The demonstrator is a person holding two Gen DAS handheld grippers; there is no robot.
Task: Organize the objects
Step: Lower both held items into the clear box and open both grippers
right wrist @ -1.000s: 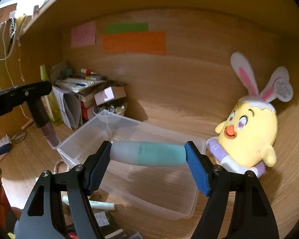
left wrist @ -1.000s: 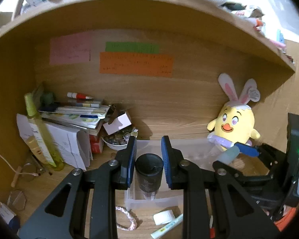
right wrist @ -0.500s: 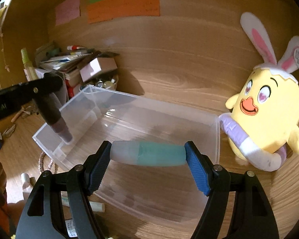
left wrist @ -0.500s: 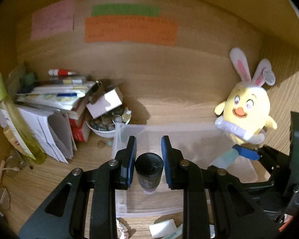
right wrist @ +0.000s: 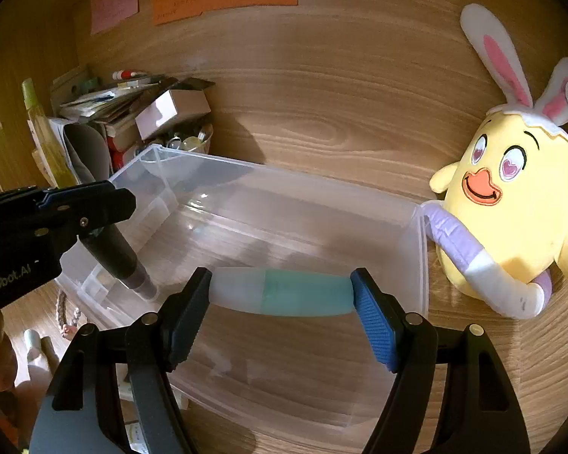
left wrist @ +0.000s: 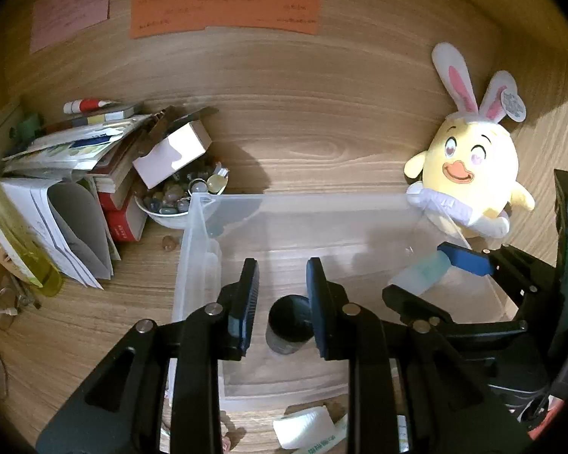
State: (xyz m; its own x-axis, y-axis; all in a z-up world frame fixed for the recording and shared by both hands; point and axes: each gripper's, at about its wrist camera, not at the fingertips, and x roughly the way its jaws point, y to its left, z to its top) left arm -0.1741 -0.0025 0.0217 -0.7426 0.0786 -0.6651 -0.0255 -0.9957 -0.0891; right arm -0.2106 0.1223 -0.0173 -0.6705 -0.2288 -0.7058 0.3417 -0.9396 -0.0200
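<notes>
A clear rectangular plastic bin [right wrist: 416,249] stands on the wooden surface [left wrist: 322,143], just beside a yellow plush chick with rabbit ears [right wrist: 511,208]. Nothing is seen lying loose in the bin yet, so little of the organizing appears done.

A dark cylindrical bottle with a black cap [left wrist: 288,323] hangs at the left tool [left wrist: 280,302], its lower end down inside the bin near the left wall. In the left wrist view the bottle touches the right pad while a gap shows at the left pad, so whether it is pinched cannot be told.

A frosted white and teal tube [right wrist: 282,292] is pinched end to end, lying level, by the right tool [right wrist: 282,302] above the bin's near right part.

Both items are judged about to be set down. A pale marker and a white roll [left wrist: 303,425], left on the surface in front of the bin, would remain to be gathered.
</notes>
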